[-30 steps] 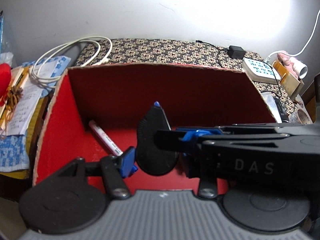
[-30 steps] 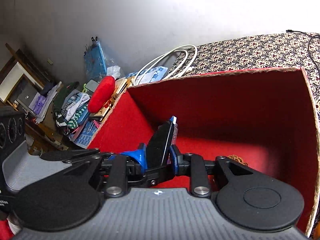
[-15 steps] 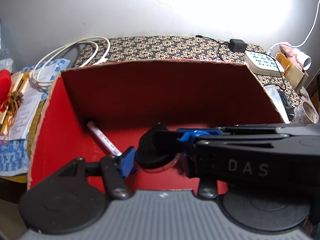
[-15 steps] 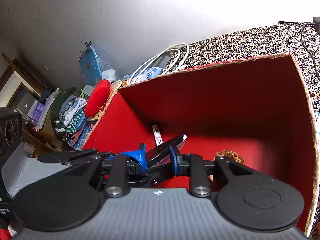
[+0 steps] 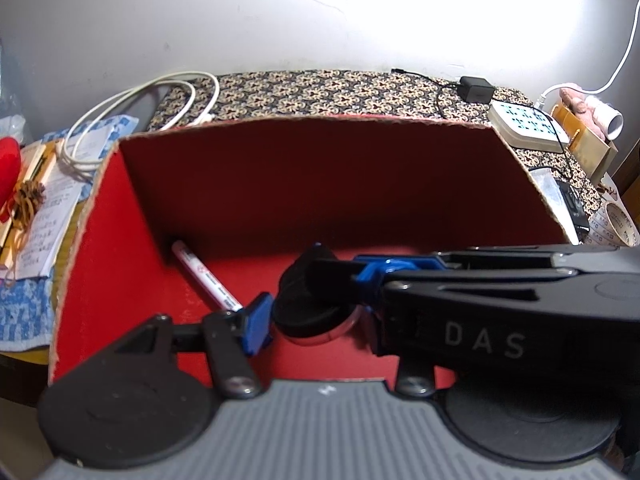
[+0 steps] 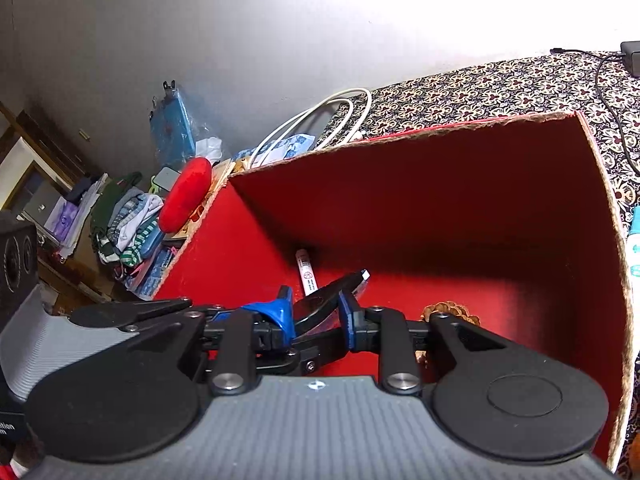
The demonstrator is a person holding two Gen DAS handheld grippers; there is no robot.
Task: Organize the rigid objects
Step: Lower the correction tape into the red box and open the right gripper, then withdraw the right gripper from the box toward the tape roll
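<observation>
Box: a red cardboard box (image 5: 320, 184) with an open top stands on a cloth with a dark and cream flower pattern (image 5: 320, 92). Both grippers reach into it from the near side.

Task's thing: a black round flat case with a pink lower rim (image 5: 312, 304) is low inside the box, near the front and about in the middle, close above the red floor. It lies tilted. In the right wrist view it shows as a thin dark wedge (image 6: 324, 306) with a small white tip.

Right gripper (image 6: 314, 312): its blue pads stand very narrow and press on the two flat faces of the case. In the left wrist view it comes in from the right side and crosses in front (image 5: 372, 274).

Left gripper (image 5: 316, 320): its left blue pad is at the left edge of the case. The other pad is hidden behind the right gripper, so I cannot tell if it grips the case.

Other things in the box: a white marker pen (image 5: 204, 276) lies on the floor, one end in the far left corner. A brown thing like a pine cone (image 6: 448, 310) lies on the floor, partly hidden behind the right gripper's finger.

Around the box: a coiled white cable (image 5: 132, 100) lies behind the far left corner. A white power strip (image 5: 524, 128) lies at the far right.
</observation>
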